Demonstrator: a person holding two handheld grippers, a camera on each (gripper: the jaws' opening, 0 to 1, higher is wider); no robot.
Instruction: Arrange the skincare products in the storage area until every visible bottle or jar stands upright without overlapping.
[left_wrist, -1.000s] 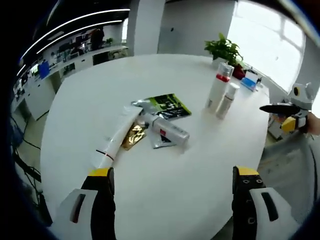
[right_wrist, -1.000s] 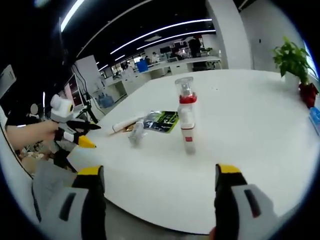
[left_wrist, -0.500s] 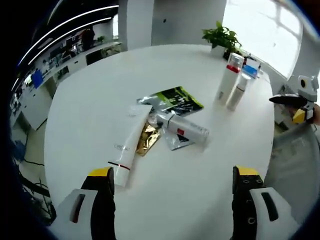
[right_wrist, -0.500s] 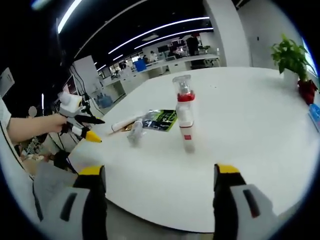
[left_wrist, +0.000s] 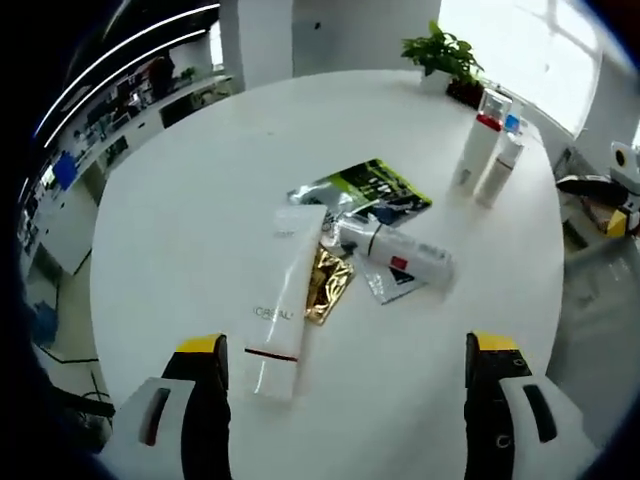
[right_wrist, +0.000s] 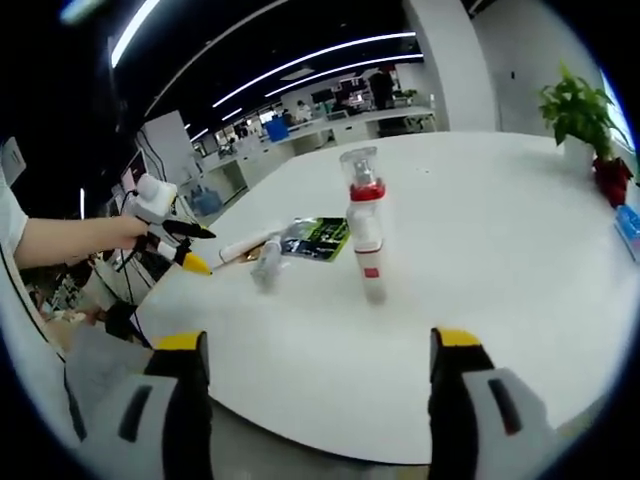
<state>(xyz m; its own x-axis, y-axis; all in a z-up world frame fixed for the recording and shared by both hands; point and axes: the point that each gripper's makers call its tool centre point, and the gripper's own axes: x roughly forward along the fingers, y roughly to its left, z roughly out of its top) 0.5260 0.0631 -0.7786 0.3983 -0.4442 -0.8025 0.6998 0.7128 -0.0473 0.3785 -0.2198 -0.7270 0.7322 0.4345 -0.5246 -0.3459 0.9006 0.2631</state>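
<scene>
white tube (left_wrist: 281, 312) flat — two bottles (left_wrist: 487, 155) upright

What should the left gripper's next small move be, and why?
Probably ease the open left gripper down over the white tube. The tube lies flat on the white table between the jaws, partly over a gold sachet, while a white bottle also lies down beside it. Two bottles already stand upright farther off.
</scene>
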